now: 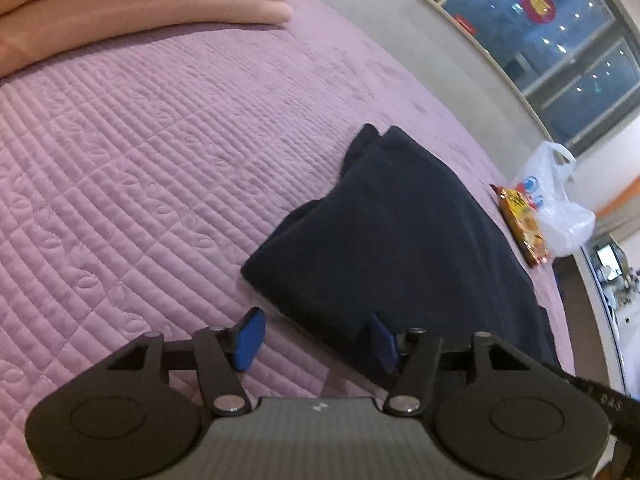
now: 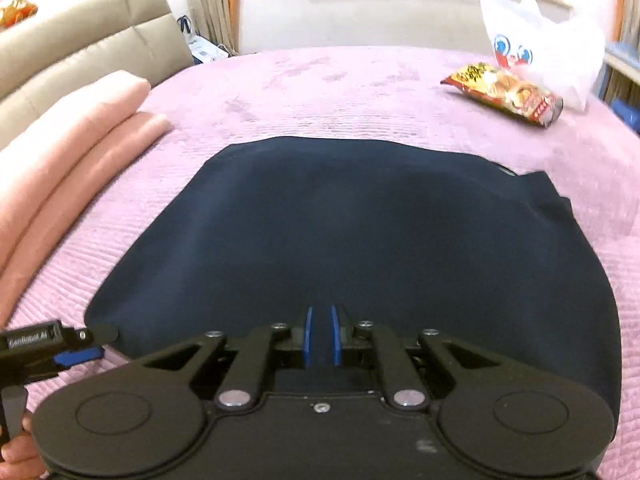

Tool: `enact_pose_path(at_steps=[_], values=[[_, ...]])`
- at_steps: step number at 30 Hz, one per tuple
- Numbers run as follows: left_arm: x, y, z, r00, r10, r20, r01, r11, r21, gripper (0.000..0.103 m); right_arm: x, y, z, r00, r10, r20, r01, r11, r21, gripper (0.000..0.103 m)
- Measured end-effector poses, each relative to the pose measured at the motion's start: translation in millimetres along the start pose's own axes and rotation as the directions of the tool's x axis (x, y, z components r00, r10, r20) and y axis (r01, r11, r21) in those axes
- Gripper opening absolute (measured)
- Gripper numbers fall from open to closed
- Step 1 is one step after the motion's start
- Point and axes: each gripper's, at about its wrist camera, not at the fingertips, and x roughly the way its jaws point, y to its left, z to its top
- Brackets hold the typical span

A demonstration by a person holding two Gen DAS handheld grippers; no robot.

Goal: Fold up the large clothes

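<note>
A dark navy garment point(image 2: 352, 240) lies folded flat on the purple quilted bed point(image 2: 360, 88); it also shows in the left wrist view point(image 1: 400, 240). My left gripper point(image 1: 316, 340) is open at the garment's near corner, its right pad against the cloth edge, nothing held. It also shows at the lower left of the right wrist view point(image 2: 80, 354). My right gripper point(image 2: 321, 336) is nearly closed on the garment's near edge, with dark cloth between the blue pads point(image 2: 308, 336).
Folded pink blankets point(image 2: 68, 140) lie along the bed's left side, also in the left wrist view point(image 1: 140, 4). A snack bag point(image 2: 504, 92) and a white plastic bag point(image 2: 544, 40) sit at the far right. A beige headboard point(image 2: 80, 40) stands far left.
</note>
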Motion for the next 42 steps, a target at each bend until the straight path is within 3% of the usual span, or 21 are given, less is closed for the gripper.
enact_pose_path(at_steps=[5,10,16,20,24,25,26,27,28,31,33,36,39,42], values=[[10.9,3.0,-0.9,0.997,-0.072,0.036,0.074,0.996,-0.054,0.076,25.9,1.9,-15.3,0.998,-0.033,-0.054,0.036,0.998,0.049,0.01],[19.9,13.9,-0.4,0.987,-0.139,0.075,0.15,0.976,-0.155,0.077,31.7,-15.9,-23.8,0.998,0.006,-0.056,0.003,0.986,0.165,0.009],[28.4,15.2,1.0,0.981,-0.162,0.111,0.183,0.96,-0.213,0.08,31.6,-8.4,-30.8,0.999,-0.014,-0.032,0.017,0.995,0.103,0.009],[47.6,5.5,16.5,0.973,-0.203,0.106,0.223,0.948,-0.228,0.079,32.1,-15.1,-28.7,0.999,0.002,-0.039,0.005,0.986,0.166,0.009],[69.8,-3.6,27.4,0.968,-0.239,0.078,0.251,0.934,-0.253,0.061,21.1,-11.1,-20.5,0.999,-0.015,-0.032,0.021,0.983,0.185,0.01],[72.9,-5.9,26.3,0.971,-0.228,0.07,0.238,0.939,-0.248,0.046,15.9,-8.4,-19.3,0.999,-0.029,-0.018,0.032,0.984,0.175,0.01],[74.6,-10.5,25.0,0.978,-0.198,0.064,0.208,0.951,-0.228,0.034,12.4,-5.1,-19.1,0.999,-0.047,-0.007,0.048,0.986,0.158,0.01],[75.0,-16.0,24.6,0.984,-0.169,0.062,0.178,0.964,-0.196,0.013,11.9,-1.2,-20.0,0.998,-0.067,-0.008,0.067,0.989,0.131,0.01],[72.8,-22.5,24.6,0.986,-0.151,0.074,0.161,0.974,-0.159,0.009,16.8,1.2,-22.6,0.997,-0.075,-0.034,0.078,0.991,0.11,0.01],[55.0,-57.1,28.2,0.981,-0.145,0.132,0.144,0.989,0.016,0.007,29.3,-8.1,-33.6,0.999,-0.036,-0.038,0.041,0.987,0.153,0.01],[45.9,-86.8,29.6,0.978,-0.148,0.149,0.125,0.98,0.155,0.007,31.6,-25.3,-37.4,1.0,0.024,-0.019,-0.018,0.966,0.258,0.01],[37.0,-126.8,27.7,0.971,-0.184,0.155,0.131,0.945,0.3,0.007,32.1,-45.0,-39.9,0.997,0.081,-0.013,-0.07,0.922,0.381,0.006],[32.4,-153.9,25.9,0.957,-0.251,0.148,0.184,0.915,0.36,0.007,31.6,-40.6,-41.8,0.998,0.062,-0.002,-0.057,0.932,0.358,0.006],[32.2,-185.7,18.0,0.935,-0.335,0.115,0.26,0.87,0.419,0.008,31.9,-45.6,-42.7,0.997,0.075,0.005,-0.071,0.916,0.394,0.006]])
